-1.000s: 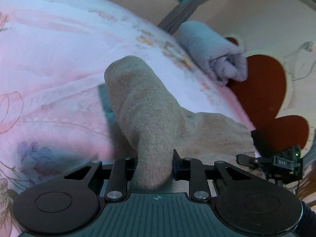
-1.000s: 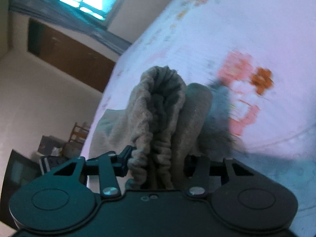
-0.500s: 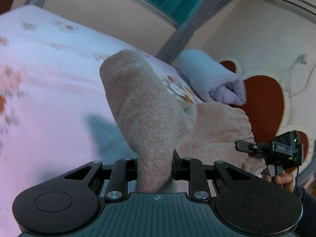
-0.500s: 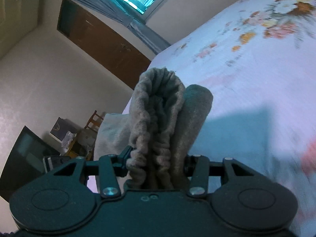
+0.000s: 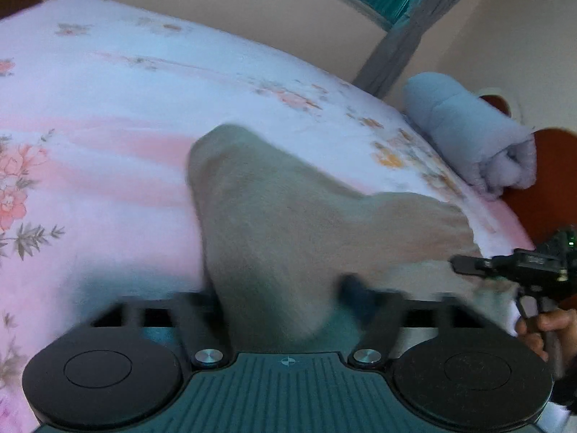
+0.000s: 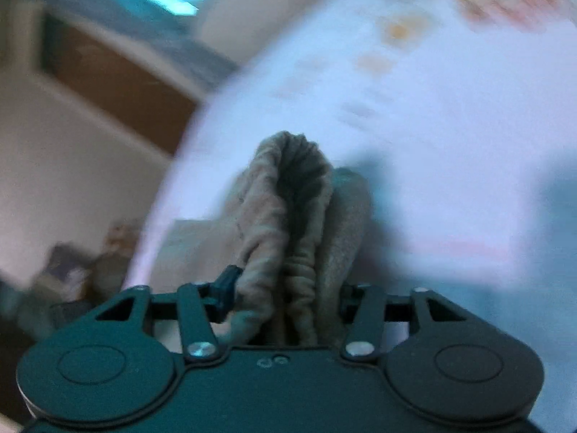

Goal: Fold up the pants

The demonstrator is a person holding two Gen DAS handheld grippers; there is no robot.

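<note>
The beige fleece pants (image 5: 288,223) hang between both grippers above the floral bed sheet (image 5: 108,115). My left gripper (image 5: 285,299) is shut on a bunched fold of the pants, which rises in front of the lens. My right gripper (image 6: 288,296) is shut on the gathered elastic waistband of the pants (image 6: 288,216). The right gripper also shows at the right edge of the left wrist view (image 5: 512,263), with the hand that holds it. Both views are blurred by motion.
A rolled pale blue blanket (image 5: 468,144) lies at the head of the bed by a red heart-shaped headboard (image 5: 541,187). A window with grey curtains (image 5: 396,36) is behind. A brown door (image 6: 119,83) and furniture stand beside the bed.
Both grippers have swung down toward the sheet, with the pants still gripped. The left view now looks more onto the bed; the right view has tilted and blurred.
</note>
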